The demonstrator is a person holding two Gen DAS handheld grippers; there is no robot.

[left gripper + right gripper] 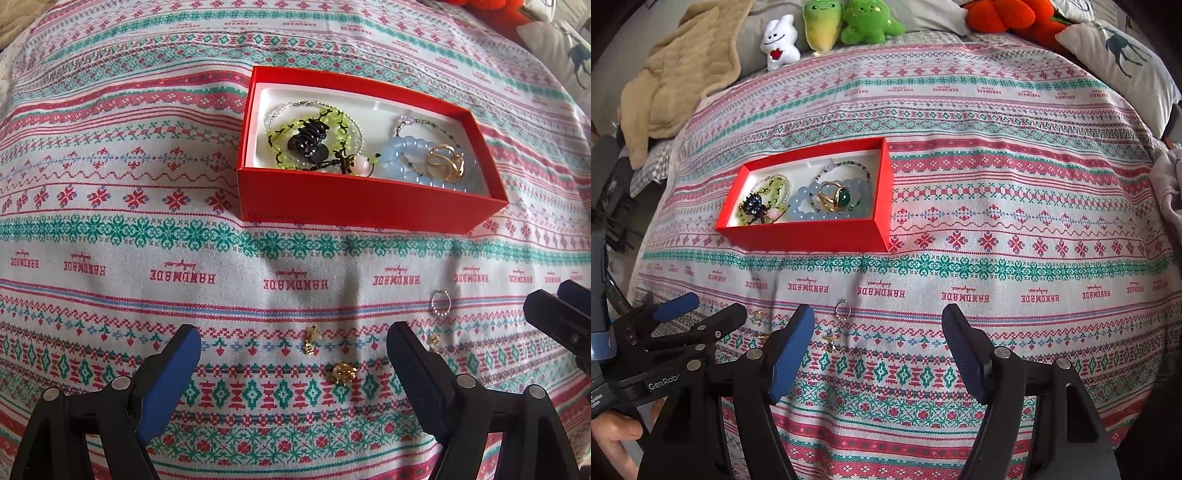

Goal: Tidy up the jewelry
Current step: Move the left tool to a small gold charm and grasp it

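Note:
A red box (369, 206) (812, 236) on the patterned cloth holds bead bracelets, a black clip and gold rings. Loose pieces lie on the cloth in front of it: a small gold earring (309, 341), a gold knot piece (344, 372), a silver hoop (439, 302) (843, 309) and another gold earring (434, 340) (830, 341). My left gripper (293, 350) is open and empty, its fingers either side of the gold earring and the knot piece. My right gripper (879, 336) is open and empty, just right of the hoop and earring. The left gripper (701, 310) shows at the left of the right wrist view.
The patterned cloth (997, 206) covers a bed. Plush toys (827, 26), a beige blanket (672, 74) and a deer-print pillow (1123, 55) lie along the far edge. An orange plush (1008, 14) sits at the back right.

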